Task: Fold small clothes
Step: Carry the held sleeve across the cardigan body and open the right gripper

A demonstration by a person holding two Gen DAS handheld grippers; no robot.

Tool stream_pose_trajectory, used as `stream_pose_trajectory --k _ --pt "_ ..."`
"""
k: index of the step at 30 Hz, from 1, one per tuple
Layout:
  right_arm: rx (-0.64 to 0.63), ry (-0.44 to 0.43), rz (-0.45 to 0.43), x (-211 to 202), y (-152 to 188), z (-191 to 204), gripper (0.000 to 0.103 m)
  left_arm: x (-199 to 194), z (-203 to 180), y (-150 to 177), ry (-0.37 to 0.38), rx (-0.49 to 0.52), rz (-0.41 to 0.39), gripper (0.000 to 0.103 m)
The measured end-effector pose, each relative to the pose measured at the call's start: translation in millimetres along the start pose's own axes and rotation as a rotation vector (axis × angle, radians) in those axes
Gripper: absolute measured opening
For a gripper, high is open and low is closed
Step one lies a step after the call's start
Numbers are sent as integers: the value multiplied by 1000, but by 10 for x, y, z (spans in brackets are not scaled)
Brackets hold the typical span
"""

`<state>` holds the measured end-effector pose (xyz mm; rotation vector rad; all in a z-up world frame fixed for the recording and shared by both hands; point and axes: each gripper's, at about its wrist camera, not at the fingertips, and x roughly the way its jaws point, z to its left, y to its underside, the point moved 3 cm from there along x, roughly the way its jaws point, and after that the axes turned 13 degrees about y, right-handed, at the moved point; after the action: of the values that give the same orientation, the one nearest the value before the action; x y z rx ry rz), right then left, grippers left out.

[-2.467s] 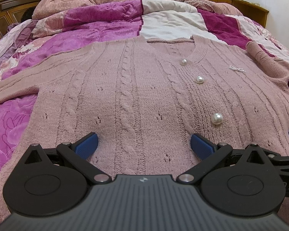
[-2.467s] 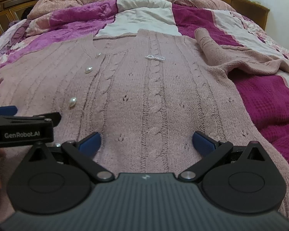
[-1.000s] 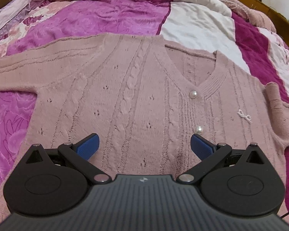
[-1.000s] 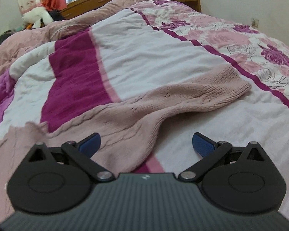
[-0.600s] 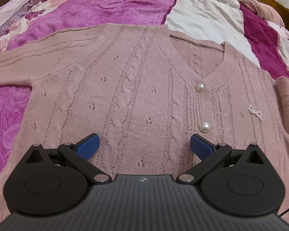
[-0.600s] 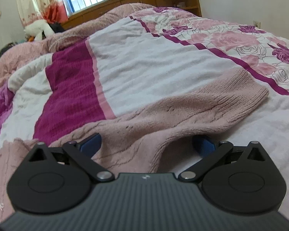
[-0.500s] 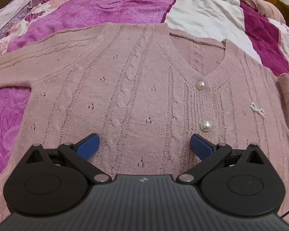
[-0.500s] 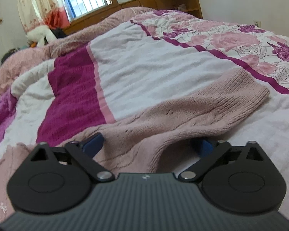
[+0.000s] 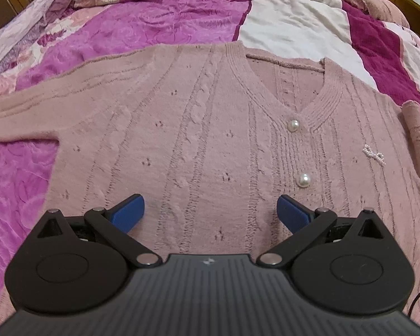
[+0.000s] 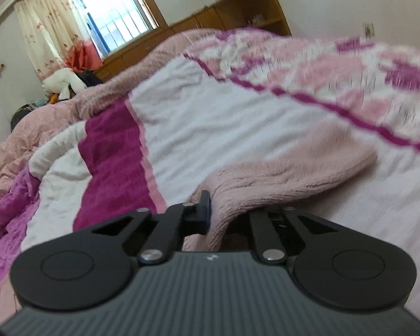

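Each gripper, the left gripper [image 9: 210, 212] and the right gripper [image 10: 226, 210], has a dark grey ribbed housing, two round black discs, black linkage arms with silver rivets, and blue pads [image 9: 127, 212]. A small white logo marks the housing.

The right hand-held gripper [image 10: 226, 210], wide apart a second ago, has just clamped onto the cardigan's sleeve [image 10: 280, 179].

**Soft daylight, one view smeared**

Daylight is pouring through the barred, curtained window [image 10: 117, 19], glaring white there and lighting the room evenly. The right wrist view is smearing with motion blur across the pink-and-white patterned quilt [image 10: 336, 84]. The left wrist view is staying sharp, shadows faint. Fisheye distortion is bending both pictures' edges, corners darkening.
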<state>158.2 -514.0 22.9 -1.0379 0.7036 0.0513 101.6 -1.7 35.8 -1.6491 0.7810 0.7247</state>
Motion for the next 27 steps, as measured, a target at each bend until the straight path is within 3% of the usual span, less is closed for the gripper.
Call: stream_pose_trajectory --k 10,14,27 --pt "29 12 -122 -673 -497 116 10 -162 66 4 -23 48 23 103" --pt "24 -31 -134 -927 -604 247 10 -211 113 26 -6 39 32 103" --pt "-23 -181 -124 -1396 -349 1191 10 -463 405 60 -19 56 24 103"
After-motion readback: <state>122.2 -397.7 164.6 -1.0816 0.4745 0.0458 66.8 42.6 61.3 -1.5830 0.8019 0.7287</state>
